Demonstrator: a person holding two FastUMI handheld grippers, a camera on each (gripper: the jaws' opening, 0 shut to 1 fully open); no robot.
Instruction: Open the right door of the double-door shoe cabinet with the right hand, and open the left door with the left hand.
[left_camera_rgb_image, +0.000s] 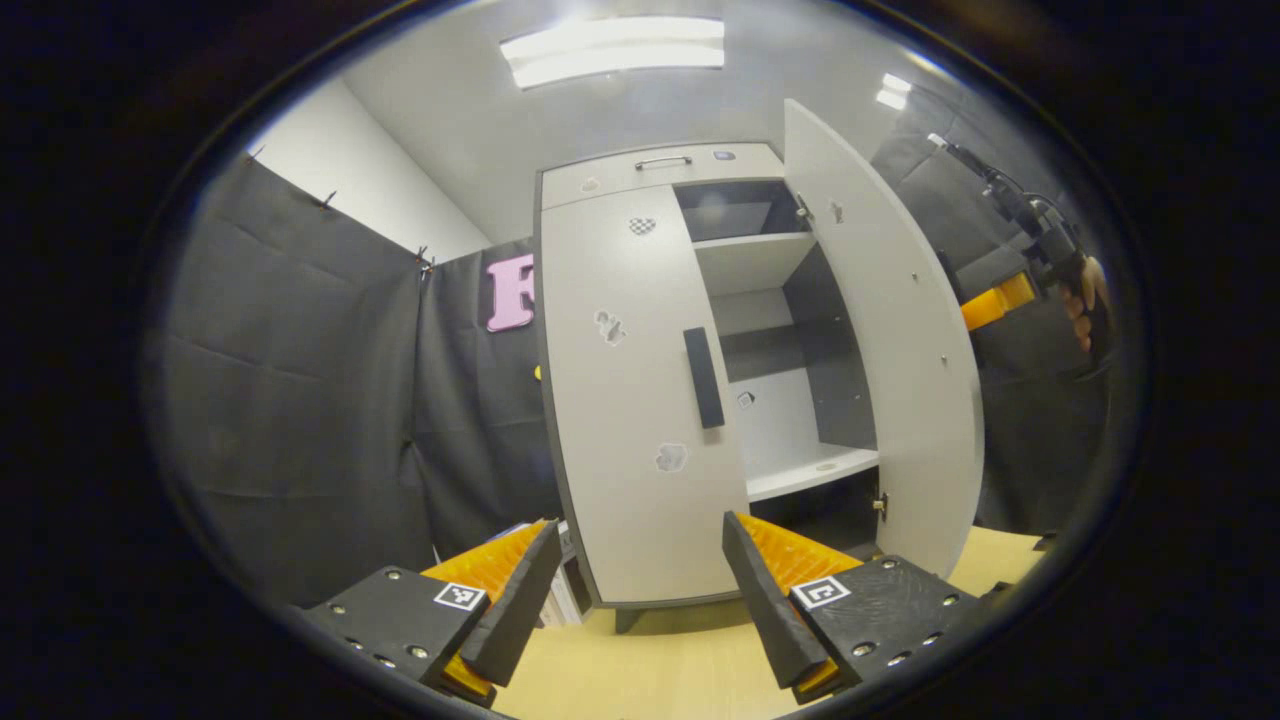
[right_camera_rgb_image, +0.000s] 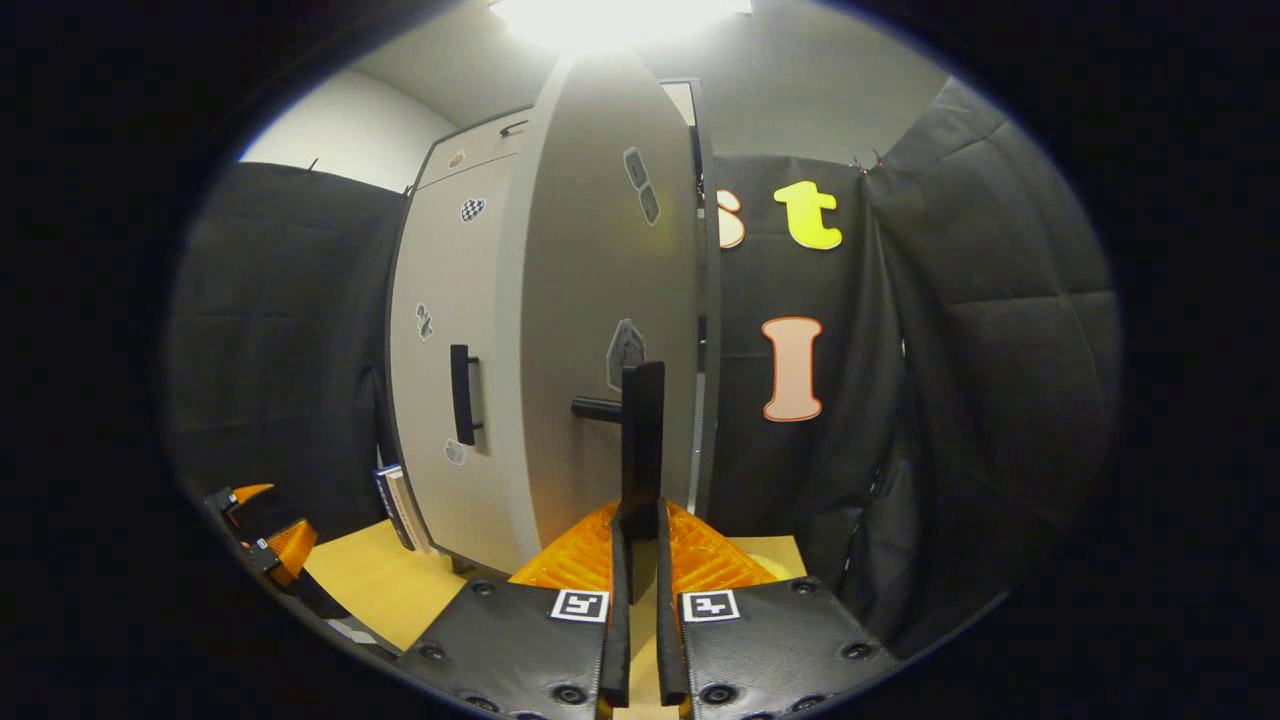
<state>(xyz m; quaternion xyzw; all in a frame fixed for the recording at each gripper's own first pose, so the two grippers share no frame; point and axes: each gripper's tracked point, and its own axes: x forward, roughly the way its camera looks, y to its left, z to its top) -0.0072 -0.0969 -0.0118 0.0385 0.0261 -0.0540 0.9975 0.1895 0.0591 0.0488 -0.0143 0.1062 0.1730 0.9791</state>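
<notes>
Your right gripper (right_camera_rgb_image: 638, 560) clamped on the right door's handle (right_camera_rgb_image: 642, 430), right door (left_camera_rgb_image: 880, 330) swung open, your left gripper (left_camera_rgb_image: 640, 570) spread wide and empty, short of the closed left door (left_camera_rgb_image: 630, 400), its handle (left_camera_rgb_image: 703, 377) ahead between the fingers.

The pale grey double-door shoe cabinet (left_camera_rgb_image: 640, 400) stood upright at the centre of the left gripper view, its right door (left_camera_rgb_image: 880, 340) swung wide open to reveal white shelves (left_camera_rgb_image: 755, 262) and a dark interior. The left door (left_camera_rgb_image: 630, 420) remained closed, its dark vertical handle (left_camera_rgb_image: 703, 377) near the inner edge. In the right gripper view, the right door's dark handle (right_camera_rgb_image: 641, 440) stood at frame centre.
</notes>
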